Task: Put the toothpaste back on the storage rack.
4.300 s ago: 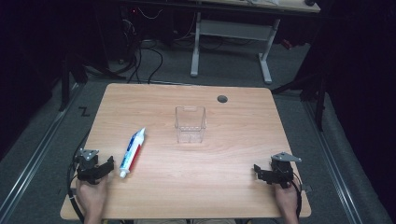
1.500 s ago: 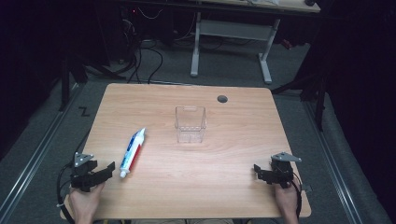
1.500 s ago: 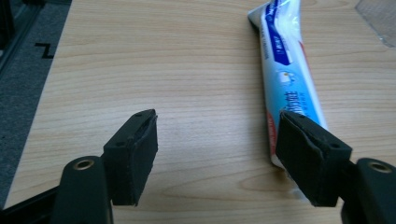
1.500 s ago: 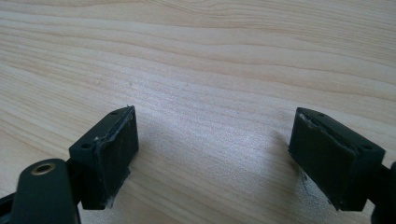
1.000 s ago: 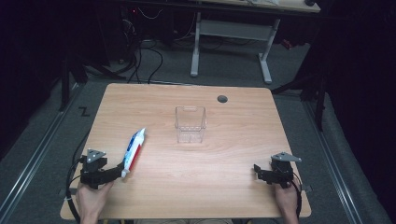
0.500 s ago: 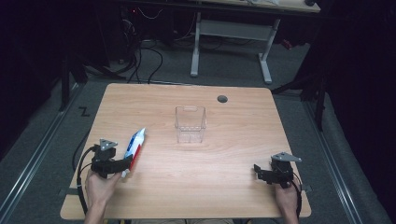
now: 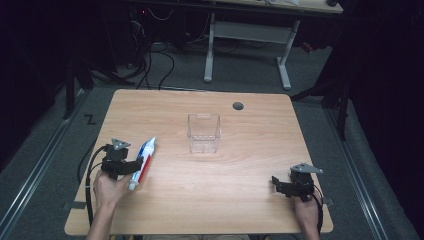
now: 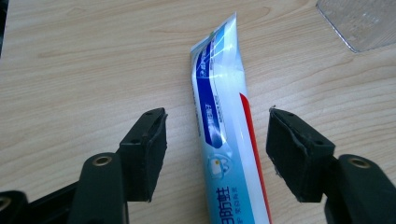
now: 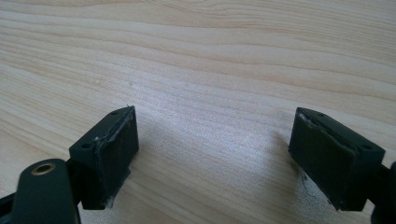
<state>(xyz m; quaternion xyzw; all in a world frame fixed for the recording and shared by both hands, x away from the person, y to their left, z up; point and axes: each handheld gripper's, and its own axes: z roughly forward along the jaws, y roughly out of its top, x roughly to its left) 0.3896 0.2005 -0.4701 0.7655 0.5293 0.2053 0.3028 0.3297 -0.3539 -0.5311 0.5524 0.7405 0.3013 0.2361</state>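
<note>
We find the left claw (image 8: 217, 154) spread wide, straddling the toothpaste tube (image 8: 224, 121), which lies flat on the worktop (image 7: 240, 200) near the clear container (image 7: 203, 132). Step: pre-grasp. Next: close squarely. The right claw (image 9: 212, 158) rests wide, empty.

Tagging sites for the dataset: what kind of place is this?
Probably a lab or workshop data-collection bay. A bare wooden table stands on grey carpet, loose cables trail across the floor, and an adjustable desk frame sits behind. Surroundings are dark.
</note>
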